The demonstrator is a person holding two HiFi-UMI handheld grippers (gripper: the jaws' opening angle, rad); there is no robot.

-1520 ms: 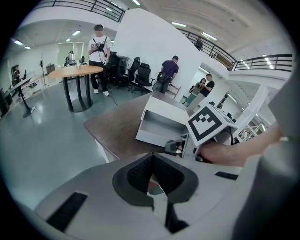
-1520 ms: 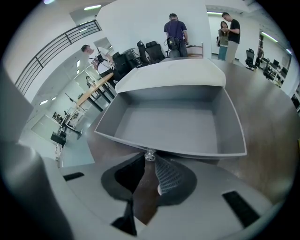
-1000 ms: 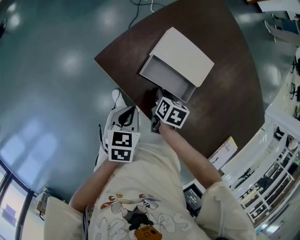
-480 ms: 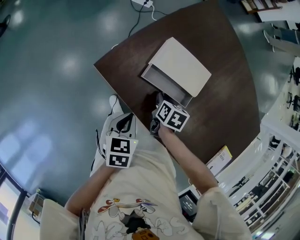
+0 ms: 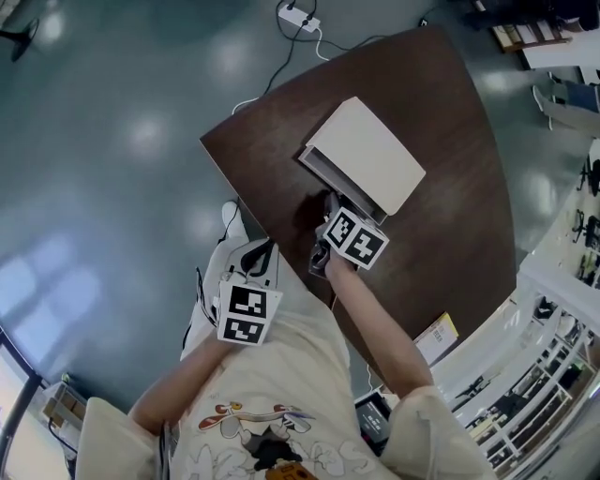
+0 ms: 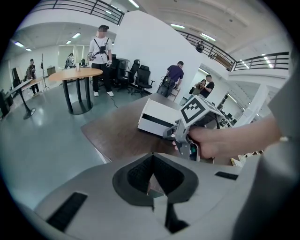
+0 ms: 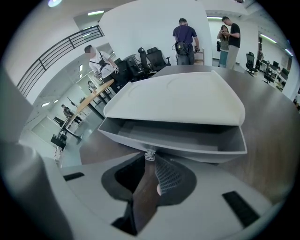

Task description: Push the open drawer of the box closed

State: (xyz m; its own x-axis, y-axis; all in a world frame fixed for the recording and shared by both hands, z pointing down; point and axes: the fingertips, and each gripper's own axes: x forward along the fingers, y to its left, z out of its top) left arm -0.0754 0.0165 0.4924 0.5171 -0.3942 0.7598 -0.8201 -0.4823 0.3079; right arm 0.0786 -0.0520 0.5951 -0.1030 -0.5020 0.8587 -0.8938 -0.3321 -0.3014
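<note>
A white box (image 5: 370,150) lies on a dark brown table (image 5: 450,187). Its grey drawer (image 5: 327,177) sticks out a little toward me. My right gripper (image 5: 333,201) has its tips against the drawer front. In the right gripper view the drawer (image 7: 173,140) fills the middle, and its small knob (image 7: 149,153) sits right at the tips of the right gripper (image 7: 150,160). The jaws stand a narrow gap apart, with table showing between them. My left gripper (image 5: 253,259) hangs off the table near my body, jaws together and empty; it (image 6: 152,160) looks across at the box (image 6: 157,119).
The table's near-left edge (image 5: 253,211) runs just beside my right gripper. A power strip with a cable (image 5: 298,15) lies on the floor beyond the table. Shelving (image 5: 553,375) stands at the right. A round table (image 6: 75,74), office chairs and people stand farther off.
The drawer has slid well into the box, with my right gripper following it forward. The left gripper has hardly moved.
</note>
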